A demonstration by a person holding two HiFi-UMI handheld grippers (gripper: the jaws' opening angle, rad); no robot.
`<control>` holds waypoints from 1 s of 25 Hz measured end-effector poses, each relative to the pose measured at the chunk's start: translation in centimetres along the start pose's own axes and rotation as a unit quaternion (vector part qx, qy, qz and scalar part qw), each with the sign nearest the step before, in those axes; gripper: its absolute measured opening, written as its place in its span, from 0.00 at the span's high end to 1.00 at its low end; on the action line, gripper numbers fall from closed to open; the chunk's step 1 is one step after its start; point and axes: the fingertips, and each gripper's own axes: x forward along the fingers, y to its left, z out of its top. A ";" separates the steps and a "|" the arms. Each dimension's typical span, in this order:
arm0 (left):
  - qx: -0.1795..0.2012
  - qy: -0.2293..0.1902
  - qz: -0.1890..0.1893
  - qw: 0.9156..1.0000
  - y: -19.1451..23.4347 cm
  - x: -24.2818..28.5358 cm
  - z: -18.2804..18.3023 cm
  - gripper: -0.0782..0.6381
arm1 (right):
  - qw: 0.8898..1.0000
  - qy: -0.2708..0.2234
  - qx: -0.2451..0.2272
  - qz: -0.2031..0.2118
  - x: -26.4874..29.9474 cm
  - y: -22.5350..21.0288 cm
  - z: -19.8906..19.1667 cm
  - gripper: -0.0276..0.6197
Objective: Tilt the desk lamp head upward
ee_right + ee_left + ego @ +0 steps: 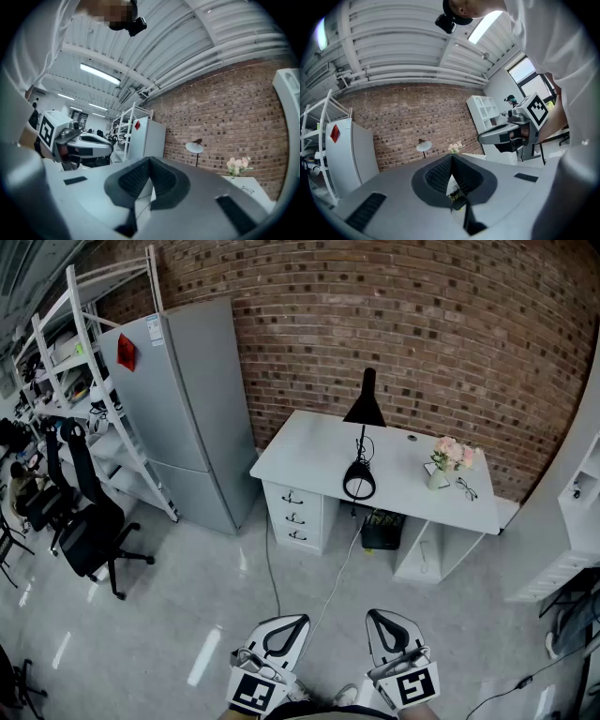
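- A grey fridge (183,399) is seen left of the white counter (309,451).
- The black desk lamp (364,409) is stood mid-counter, its head (359,482) hung low at the counter's front edge.
- The left tongs (292,628) and right tongs (381,622) are held closed and empty, well short of the counter.

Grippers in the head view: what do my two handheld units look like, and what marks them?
They match. The left gripper and the right gripper have light grey bodies and jaws lined with black ribbed pads. Each carries a white cube with black square markers. The person wears a white garment.
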 end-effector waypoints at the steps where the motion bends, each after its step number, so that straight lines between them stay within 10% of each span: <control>1: 0.001 0.001 0.000 1.000 -0.1 0.0 0.0 0.88 | 1.000 0.000 -0.002 0.002 0.0 0.1 0.0 0.93; 25: -0.004 -0.012 -0.023 1.000 0.6 0.1 -0.9 0.88 | 1.000 -0.001 0.008 -0.005 1.0 1.1 -0.3 0.93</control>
